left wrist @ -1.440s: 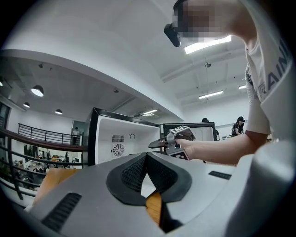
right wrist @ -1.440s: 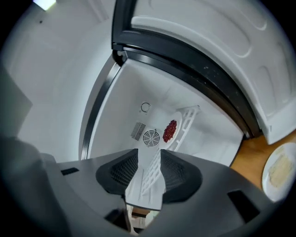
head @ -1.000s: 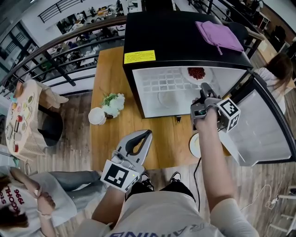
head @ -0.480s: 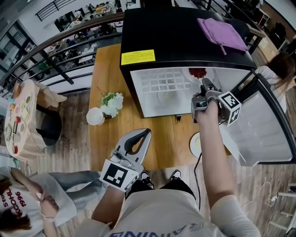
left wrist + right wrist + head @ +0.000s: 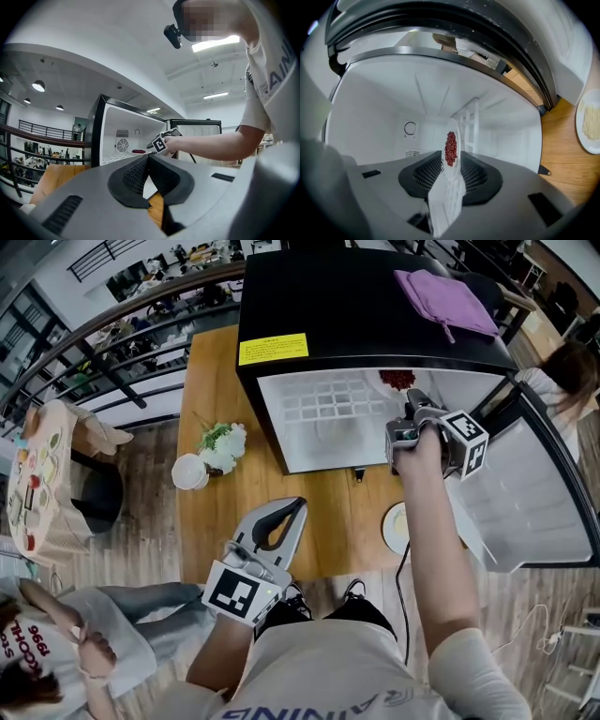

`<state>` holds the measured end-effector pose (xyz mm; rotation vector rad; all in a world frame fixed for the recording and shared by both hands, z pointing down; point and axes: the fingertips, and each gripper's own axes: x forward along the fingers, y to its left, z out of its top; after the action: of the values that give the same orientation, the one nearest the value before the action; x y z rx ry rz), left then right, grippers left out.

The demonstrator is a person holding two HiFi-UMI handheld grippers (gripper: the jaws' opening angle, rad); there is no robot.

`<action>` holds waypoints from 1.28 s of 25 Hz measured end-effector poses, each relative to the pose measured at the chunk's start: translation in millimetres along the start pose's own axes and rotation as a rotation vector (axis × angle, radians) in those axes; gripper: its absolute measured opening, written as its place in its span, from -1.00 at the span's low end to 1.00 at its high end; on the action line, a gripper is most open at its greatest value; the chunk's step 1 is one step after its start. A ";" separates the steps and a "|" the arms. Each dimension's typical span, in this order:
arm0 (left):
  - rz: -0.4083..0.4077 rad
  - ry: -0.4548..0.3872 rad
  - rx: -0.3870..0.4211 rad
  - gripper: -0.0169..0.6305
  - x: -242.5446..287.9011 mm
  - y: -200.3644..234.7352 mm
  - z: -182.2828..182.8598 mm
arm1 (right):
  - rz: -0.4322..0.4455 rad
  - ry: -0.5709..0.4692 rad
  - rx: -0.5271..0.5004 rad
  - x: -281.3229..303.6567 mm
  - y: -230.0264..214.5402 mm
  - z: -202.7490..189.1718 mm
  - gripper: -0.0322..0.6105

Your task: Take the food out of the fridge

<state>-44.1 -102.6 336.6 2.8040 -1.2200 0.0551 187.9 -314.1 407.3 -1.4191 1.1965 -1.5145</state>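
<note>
While fridge (image 5: 356,306) holds food plate (image 5: 452,129), right gripper (image 5: 413,401) jaws closing around it, left gripper (image 5: 148,158) jaws together

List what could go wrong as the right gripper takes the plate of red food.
The right gripper has just been closing its jaws around the rim of the plate; a thin edge grip could tilt it and spill the red food. Pulling out, it could knock the open fridge door.
</note>
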 end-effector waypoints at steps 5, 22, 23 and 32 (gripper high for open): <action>-0.001 -0.001 -0.012 -0.92 -1.5 -0.8 0.1 | -0.056 -0.012 -0.010 1.6 -10.4 2.6 -0.72; -0.020 -0.004 0.000 -0.93 2.7 -4.2 0.1 | 0.008 0.022 -0.026 -32.1 -21.7 -3.4 -0.81; -0.021 -0.001 -0.003 -0.92 2.7 -4.9 0.2 | 0.010 0.029 -0.025 -33.1 -21.9 -4.4 -0.81; -0.026 -0.008 0.027 -0.92 0.8 -6.0 -1.4 | 0.046 0.061 -0.016 -27.0 -23.1 -6.4 -0.54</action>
<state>-39.2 -99.0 337.7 2.8455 -1.1940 0.0592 186.9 -280.8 421.1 -1.3552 1.2729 -1.5295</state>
